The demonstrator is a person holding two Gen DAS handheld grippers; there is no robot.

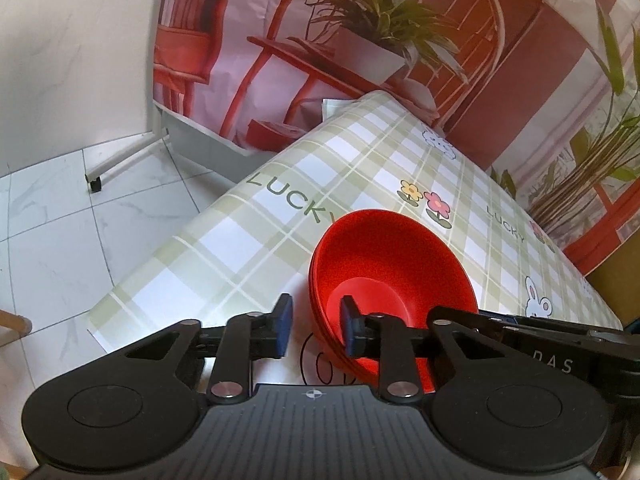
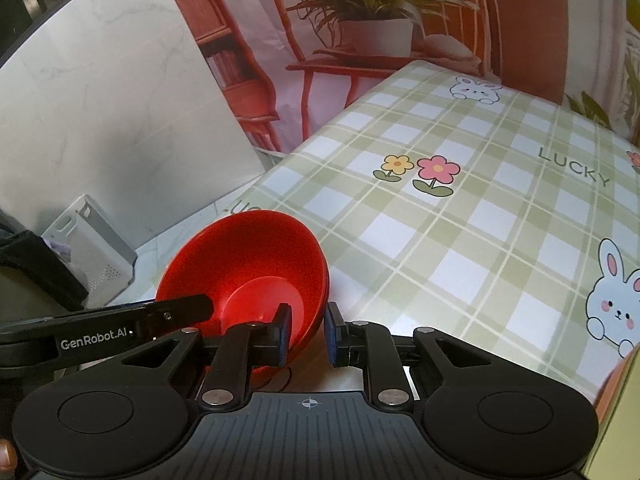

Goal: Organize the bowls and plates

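Note:
A stack of red bowls (image 1: 384, 264) sits on the checked tablecloth (image 1: 248, 240); it also shows in the right wrist view (image 2: 248, 264). My left gripper (image 1: 318, 326) straddles the stack's left wall, one blue pad inside and one outside, with a gap around the wall. My right gripper (image 2: 306, 336) straddles the stack's right wall the same way, jaws apart. Each gripper's body shows in the other's view, at the stack's far side.
The tablecloth (image 2: 460, 220) carries flower, rabbit and "LUCKY" prints. The table's left edge drops to a white tiled floor (image 1: 52, 240). A white appliance (image 2: 92, 252) stands on the floor. A printed backdrop (image 1: 360, 40) hangs behind the table.

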